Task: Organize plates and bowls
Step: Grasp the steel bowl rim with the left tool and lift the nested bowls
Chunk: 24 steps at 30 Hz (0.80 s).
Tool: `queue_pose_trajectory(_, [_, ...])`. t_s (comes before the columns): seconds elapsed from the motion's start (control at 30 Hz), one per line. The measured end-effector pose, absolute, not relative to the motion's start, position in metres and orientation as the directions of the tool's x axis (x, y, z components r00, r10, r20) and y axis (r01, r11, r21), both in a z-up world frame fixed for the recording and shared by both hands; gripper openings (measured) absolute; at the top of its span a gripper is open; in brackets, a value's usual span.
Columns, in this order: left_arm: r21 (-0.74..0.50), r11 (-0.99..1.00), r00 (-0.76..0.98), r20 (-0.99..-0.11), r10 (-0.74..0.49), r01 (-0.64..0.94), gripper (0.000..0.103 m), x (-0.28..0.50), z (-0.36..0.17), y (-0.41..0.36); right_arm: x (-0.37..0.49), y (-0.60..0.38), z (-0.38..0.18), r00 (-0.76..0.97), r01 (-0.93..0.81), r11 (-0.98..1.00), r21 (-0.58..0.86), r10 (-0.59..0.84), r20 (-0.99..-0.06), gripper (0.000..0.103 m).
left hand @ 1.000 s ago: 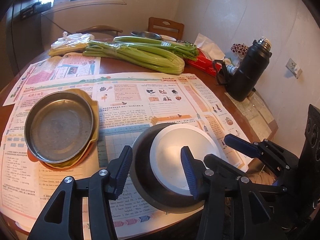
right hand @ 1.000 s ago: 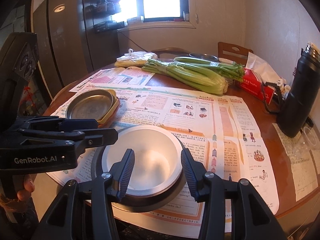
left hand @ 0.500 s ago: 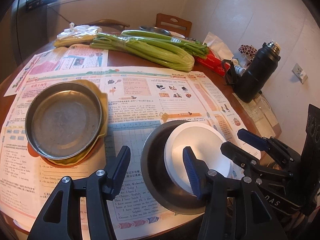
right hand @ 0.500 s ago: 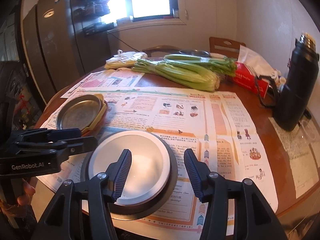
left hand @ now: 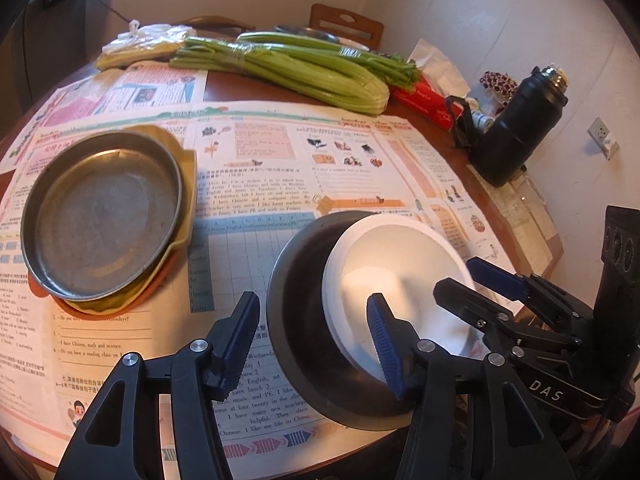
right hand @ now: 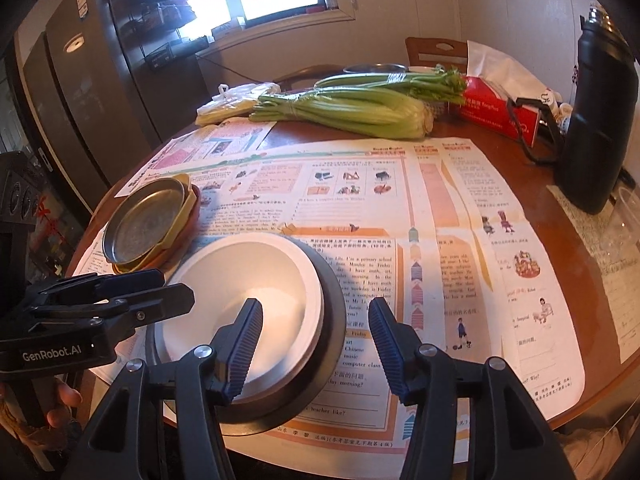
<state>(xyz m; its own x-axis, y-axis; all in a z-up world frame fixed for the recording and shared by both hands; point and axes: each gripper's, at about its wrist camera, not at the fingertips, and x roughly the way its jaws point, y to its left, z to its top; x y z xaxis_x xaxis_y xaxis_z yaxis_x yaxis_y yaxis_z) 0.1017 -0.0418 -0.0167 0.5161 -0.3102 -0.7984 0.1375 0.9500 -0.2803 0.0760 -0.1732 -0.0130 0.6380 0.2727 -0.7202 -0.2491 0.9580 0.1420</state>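
Note:
A white bowl (left hand: 396,268) sits nested in a dark bowl (left hand: 296,304) at the table's near edge; both show in the right wrist view, white bowl (right hand: 240,280) inside dark bowl (right hand: 328,320). My left gripper (left hand: 312,332) is open, its fingers straddling the dark bowl's left rim. My right gripper (right hand: 316,344) is open, straddling the bowls' right rim, and shows in the left wrist view (left hand: 472,280). A metal plate (left hand: 100,220) lies on a yellow plate (left hand: 186,200) and an orange one at the left, also seen from the right wrist (right hand: 144,220).
Newspaper sheets (left hand: 320,160) cover the round wooden table (right hand: 480,136). Celery bunches (left hand: 288,68), a red tissue box (right hand: 496,112) and a black flask (left hand: 516,128) stand at the back and right. A chair (left hand: 344,24) is behind the table.
Both grippers have shifted to the right across the nested bowls and stayed open. The bowls and the plate stack have not moved.

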Motion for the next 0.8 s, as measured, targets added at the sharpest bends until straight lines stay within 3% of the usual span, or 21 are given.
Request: queue_pose_trajectory(0.8, [-0.262,0.954,0.492,-0.817,-0.3,0.145,0.058,0.108,-0.028,-0.052,0.078,-0.165,-0.033,0.569,-0.3,0.935,0.189,0.335,-0.751,0.055])
